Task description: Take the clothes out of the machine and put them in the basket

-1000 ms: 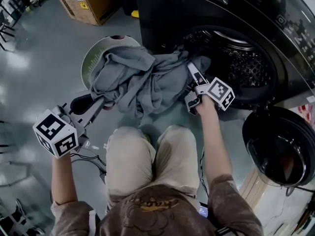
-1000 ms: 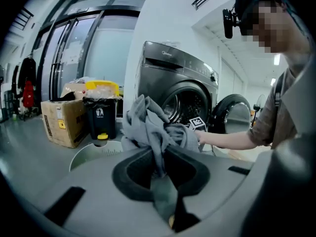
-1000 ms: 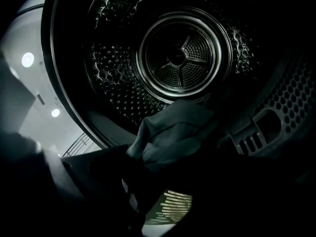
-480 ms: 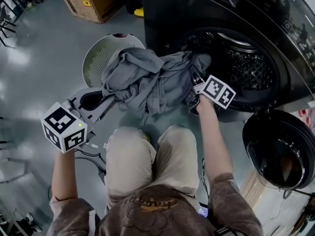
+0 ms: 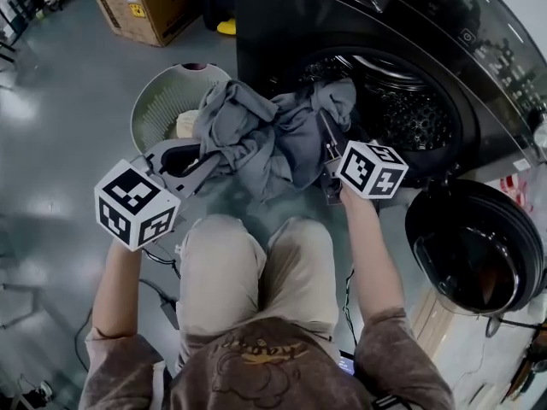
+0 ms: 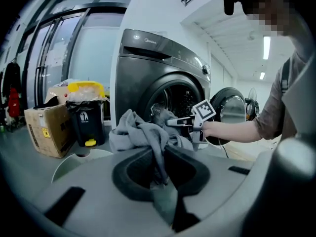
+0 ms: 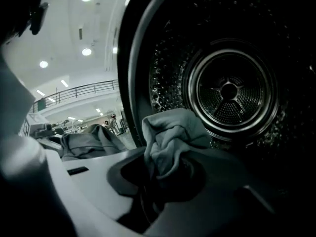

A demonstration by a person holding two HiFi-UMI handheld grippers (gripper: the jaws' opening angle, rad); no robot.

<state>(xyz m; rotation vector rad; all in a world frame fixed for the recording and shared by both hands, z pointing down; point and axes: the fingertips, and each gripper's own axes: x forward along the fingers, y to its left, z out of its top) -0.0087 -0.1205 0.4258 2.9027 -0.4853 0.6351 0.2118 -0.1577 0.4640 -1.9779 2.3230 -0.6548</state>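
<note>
A crumpled grey garment hangs in the air between the washing machine's round opening and the pale green basket on the floor. My left gripper is shut on its left end; in the left gripper view the cloth runs down between the jaws. My right gripper holds the right end just outside the drum, its jaws closing on a bunched fold. A pale item lies in the basket. The dark drum behind the fold shows no other clothes.
The machine's round door stands open at the right. A cardboard box and a black bin with a yellow lid stand beyond the basket. The person's knees are just below the garment.
The right gripper has rolled, closed on the cloth and lifted it at the drum's mouth. The left gripper has carried its end nearer the basket. The garment is more bunched.
</note>
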